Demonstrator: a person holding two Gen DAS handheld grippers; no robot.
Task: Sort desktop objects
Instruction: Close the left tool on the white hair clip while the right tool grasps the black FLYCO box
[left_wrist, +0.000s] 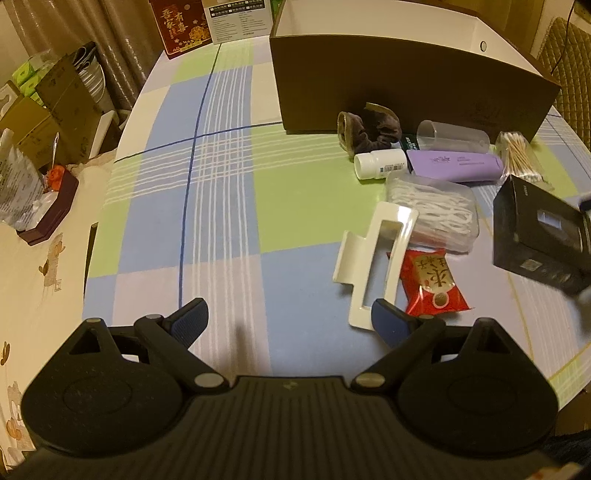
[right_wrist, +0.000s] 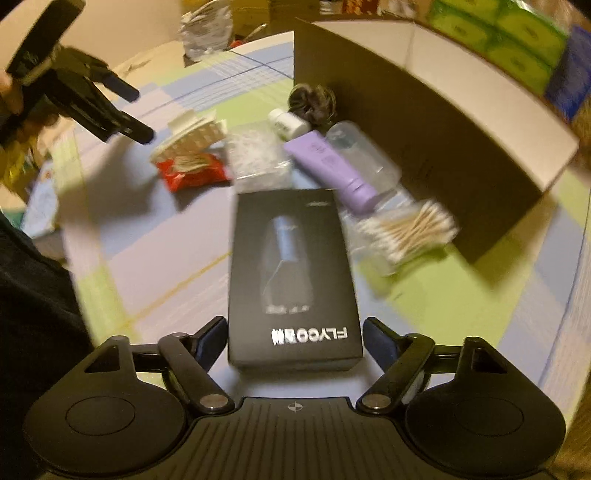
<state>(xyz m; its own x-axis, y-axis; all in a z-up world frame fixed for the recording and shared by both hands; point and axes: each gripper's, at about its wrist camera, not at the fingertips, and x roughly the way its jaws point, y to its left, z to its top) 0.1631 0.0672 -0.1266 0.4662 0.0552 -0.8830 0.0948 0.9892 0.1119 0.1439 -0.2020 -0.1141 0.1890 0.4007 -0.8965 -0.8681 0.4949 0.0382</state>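
While the black box (right_wrist: 293, 280) sits between the fingers of the right gripper (right_wrist: 294, 341), the pads on either side stand just off its short end, so I read those fingers as partly spread and not yet pressing. In the left wrist view the same box appears at three o'clock, tilted and seemingly lifted off the tabletop (left_wrist: 221, 192), though the blur there leaves unclear what carries it. The left gripper (left_wrist: 291, 321) hangs wide open with nothing in it, its right finger just over the end of the white plastic holder (left_wrist: 373, 258).

The rest of the clutter lies at about one o'clock from the left gripper: red snack packet (left_wrist: 434, 284), clear tub of floss picks (left_wrist: 436, 210), purple tube (left_wrist: 456, 166), white bottle (left_wrist: 380, 164), clear cup (left_wrist: 452, 136), cotton swabs (left_wrist: 517, 155) and dark scrunchie (left_wrist: 373, 127), all in front of the big cardboard box (left_wrist: 406, 92).

The risk, as I judge it, is grip: the box is smooth and held only near one end, so a weak squeeze could let it pivot or drop onto the swabs and tube.
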